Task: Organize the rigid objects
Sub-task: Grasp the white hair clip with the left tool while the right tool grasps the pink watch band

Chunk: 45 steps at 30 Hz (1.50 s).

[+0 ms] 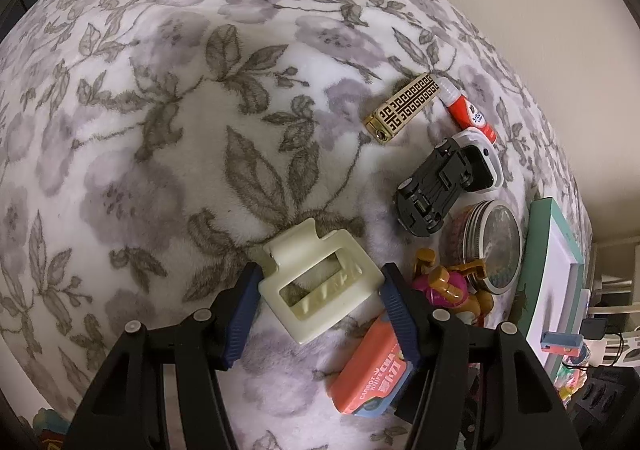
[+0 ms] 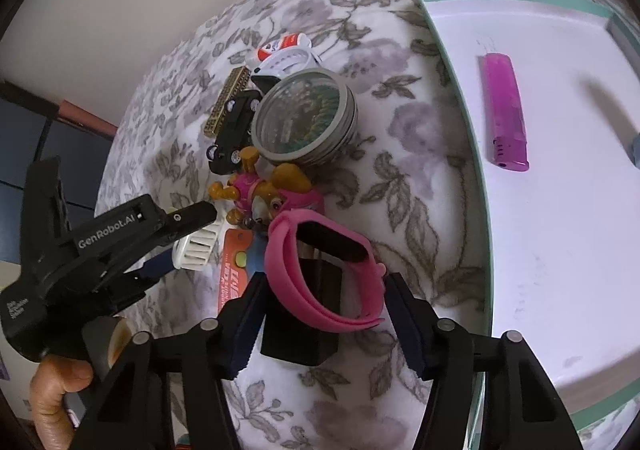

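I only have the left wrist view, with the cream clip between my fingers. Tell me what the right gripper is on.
Observer: The right gripper straddles a pink wristband, with its pads against the band's sides.
Operator: Say what's under the band.
Observer: A black block, lying on the floral blanket.
Operator: Report what's in the tray.
Observer: A purple lighter lies on the floor of the white tray.

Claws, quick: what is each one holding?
Left claw: closed on the hair clip.
Right claw: closed on the pink band.
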### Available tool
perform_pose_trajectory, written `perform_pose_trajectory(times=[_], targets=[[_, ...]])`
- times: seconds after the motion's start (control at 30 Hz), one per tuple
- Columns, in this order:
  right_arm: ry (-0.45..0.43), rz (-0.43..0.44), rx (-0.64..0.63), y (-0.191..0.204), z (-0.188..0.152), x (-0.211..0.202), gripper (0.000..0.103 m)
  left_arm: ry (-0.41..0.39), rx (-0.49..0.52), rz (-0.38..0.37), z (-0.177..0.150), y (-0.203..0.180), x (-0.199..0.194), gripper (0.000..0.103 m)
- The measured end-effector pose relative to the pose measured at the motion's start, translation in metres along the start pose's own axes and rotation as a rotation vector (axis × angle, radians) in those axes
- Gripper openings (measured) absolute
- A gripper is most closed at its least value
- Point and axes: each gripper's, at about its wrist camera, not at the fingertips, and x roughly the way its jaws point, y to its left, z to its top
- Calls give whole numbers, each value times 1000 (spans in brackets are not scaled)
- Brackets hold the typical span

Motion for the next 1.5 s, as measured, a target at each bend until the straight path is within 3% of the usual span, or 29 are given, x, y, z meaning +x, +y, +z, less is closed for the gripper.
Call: perform_pose_trajectory(times=[0.77,1.23,1.5], targets=[[-43,52,147,-28,3,-15,53,1,-3,-1,-1,2,-1,62],[-112,7,131,-26,13,-15,53,3,2,3,0,1,0,62],[-154,-55,77,-19,13,-16,26,-2,-4,-2,0,1,1,62]])
